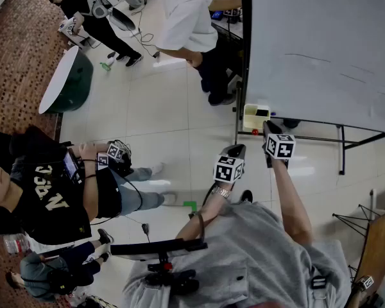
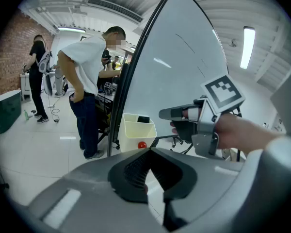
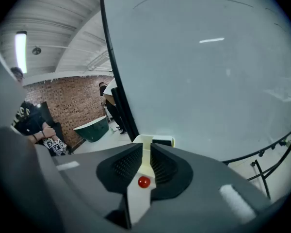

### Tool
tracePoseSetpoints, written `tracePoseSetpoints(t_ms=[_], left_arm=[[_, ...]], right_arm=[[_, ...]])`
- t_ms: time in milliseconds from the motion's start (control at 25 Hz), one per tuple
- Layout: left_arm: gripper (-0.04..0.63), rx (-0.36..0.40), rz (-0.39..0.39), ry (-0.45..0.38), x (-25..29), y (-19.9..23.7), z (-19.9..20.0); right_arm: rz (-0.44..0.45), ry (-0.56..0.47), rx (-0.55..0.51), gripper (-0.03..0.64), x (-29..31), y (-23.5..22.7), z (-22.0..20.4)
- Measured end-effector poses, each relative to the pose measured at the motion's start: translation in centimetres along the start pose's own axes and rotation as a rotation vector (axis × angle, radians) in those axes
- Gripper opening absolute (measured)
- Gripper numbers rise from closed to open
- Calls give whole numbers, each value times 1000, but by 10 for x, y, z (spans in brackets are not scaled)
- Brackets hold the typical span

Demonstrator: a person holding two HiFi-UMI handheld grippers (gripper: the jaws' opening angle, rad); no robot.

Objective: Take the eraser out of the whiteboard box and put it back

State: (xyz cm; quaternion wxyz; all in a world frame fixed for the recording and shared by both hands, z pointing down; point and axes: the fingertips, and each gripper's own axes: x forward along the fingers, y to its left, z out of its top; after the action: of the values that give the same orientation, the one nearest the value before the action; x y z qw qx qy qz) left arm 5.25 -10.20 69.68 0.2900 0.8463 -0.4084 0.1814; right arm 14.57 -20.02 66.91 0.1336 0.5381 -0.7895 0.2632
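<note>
1. The left gripper [image 2: 150, 152] is clenched on nothing. Its pads meet at the tips and only a thin wedge of floor shows behind them.
2. The right gripper [image 3: 146, 152] is released a little. A narrow, even gap runs between its jaws, and nothing is gripped.
3. The box [image 3: 143, 139] shows through that gap, beyond the tips. It has a red dot [image 3: 144, 182] on its front wall.
4. The eraser [image 2: 143, 119] is a dark block in the box's far compartment, with its top just above the rim.
5. In the head view the box [image 1: 256, 116] hangs at the lower left corner of the whiteboard [image 1: 321, 43], against the board's dark frame edge.
6. The right gripper [image 1: 269, 127] is near the box's right side and just below the board's bottom edge, not touching either.
7. From the left gripper view, the right gripper [image 2: 169, 114] points towards the box [image 2: 136, 130] with open air between them.
8. The left gripper [image 1: 236, 149] is lower and further left, well clear of the box and beside the right arm.
9. Bare floor [image 1: 179, 120] lies open to the left of the box.
10. A person in a white shirt [image 1: 186, 18] stands by the board's left edge, beyond the box.
11. A seated person in black [image 1: 45, 197] is well apart at the far left.
</note>
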Motion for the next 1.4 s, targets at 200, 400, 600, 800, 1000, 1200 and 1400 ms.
tracePoseSetpoints(t_ms=[200, 400, 600, 800, 1000, 1200, 1400], left_arm=[[3, 26, -31, -3, 4, 35, 28], [3, 25, -60, 19, 13, 59, 40], [3, 34, -87, 40, 23, 54, 46], [3, 42, -71, 41, 29, 58, 57], [3, 29, -39, 39, 33, 70, 63], [3, 9, -31, 34, 42, 73, 70], [3, 10, -46, 40, 45, 68, 70]], right_arm=[[-96, 103, -30, 198, 56, -16, 1], [-193, 191, -5, 272, 75, -29, -15], [-180, 191, 29, 315, 86, -26, -15], [-195, 227, 23, 325, 97, -32, -19], [-242, 270, 18, 308, 103, -39, -23], [-175, 288, 38, 278, 102, -32, -22], [-175, 291, 25, 272, 96, -37, -17]])
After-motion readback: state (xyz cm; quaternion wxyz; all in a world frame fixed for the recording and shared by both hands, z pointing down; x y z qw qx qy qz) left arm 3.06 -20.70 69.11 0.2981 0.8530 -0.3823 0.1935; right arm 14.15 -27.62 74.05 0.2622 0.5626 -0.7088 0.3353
